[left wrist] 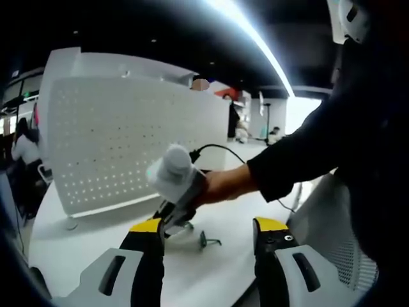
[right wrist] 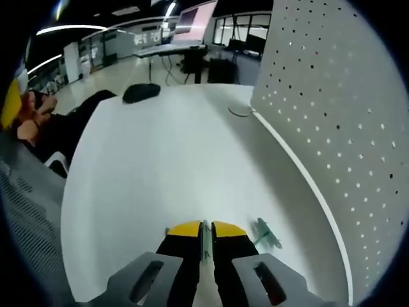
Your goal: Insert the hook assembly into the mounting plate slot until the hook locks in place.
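Observation:
The mounting plate is a white perforated board [left wrist: 128, 147] standing upright on the white table [right wrist: 160, 166]; in the right gripper view the board [right wrist: 339, 115] rises along the right side. My right gripper [right wrist: 204, 231] is shut on a thin greenish metal hook [right wrist: 204, 246], low over the table. A second small hook [right wrist: 267, 235] lies on the table just to its right, near the board's foot. In the left gripper view my left gripper [left wrist: 209, 225] is open and holds nothing. That loose hook [left wrist: 208, 240] lies between its jaws, and the hand-held right gripper [left wrist: 176, 179] points down just behind.
A person's dark sleeve [left wrist: 307, 160] reaches in from the right. A mesh chair [left wrist: 339, 224] stands at the table edge. A round board foot [right wrist: 241, 110] and a black object [right wrist: 140, 93] sit farther along the table. Desks and a screen [right wrist: 192, 25] stand behind.

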The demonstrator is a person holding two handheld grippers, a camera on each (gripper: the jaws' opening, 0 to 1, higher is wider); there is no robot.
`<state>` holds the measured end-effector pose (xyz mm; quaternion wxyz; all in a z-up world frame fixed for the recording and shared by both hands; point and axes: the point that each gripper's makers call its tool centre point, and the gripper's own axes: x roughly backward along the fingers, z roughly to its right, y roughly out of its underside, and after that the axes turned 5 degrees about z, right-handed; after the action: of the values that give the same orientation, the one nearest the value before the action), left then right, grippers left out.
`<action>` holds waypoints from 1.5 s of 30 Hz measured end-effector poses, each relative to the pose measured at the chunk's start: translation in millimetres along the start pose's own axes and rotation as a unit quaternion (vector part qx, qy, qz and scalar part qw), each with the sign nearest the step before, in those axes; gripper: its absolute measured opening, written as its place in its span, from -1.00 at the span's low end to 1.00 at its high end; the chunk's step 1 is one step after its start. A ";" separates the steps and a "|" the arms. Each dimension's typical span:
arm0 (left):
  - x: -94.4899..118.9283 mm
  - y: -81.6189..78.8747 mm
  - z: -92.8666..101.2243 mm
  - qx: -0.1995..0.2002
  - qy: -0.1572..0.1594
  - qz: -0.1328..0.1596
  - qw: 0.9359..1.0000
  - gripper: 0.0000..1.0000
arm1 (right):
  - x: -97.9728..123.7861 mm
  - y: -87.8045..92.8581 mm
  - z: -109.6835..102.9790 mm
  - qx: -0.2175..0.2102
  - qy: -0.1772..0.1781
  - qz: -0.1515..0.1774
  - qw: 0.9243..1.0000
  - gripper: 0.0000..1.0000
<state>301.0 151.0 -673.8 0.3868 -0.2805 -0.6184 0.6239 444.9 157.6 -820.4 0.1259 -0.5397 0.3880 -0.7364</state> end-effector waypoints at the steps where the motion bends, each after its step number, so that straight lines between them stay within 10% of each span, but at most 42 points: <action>1: 0.0 -0.2 -0.2 0.000 0.000 0.001 1.000 0.13 | -0.2 0.1 -0.1 0.005 0.001 0.000 1.000 -0.92; 26: 3.9 -6.5 -13.2 0.011 -0.025 0.011 1.000 0.08 | 55.0 -33.4 11.1 -0.046 0.024 0.097 0.994 -0.96; 45: -6.2 -46.3 -35.0 0.025 -0.068 0.028 0.997 -0.33 | 149.4 -121.8 -11.7 -0.098 0.035 0.310 0.945 -0.96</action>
<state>339.6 162.3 -631.5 0.3330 -0.2454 -0.6194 0.6672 405.2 153.7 -631.4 0.2809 -0.3764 0.6108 -0.6375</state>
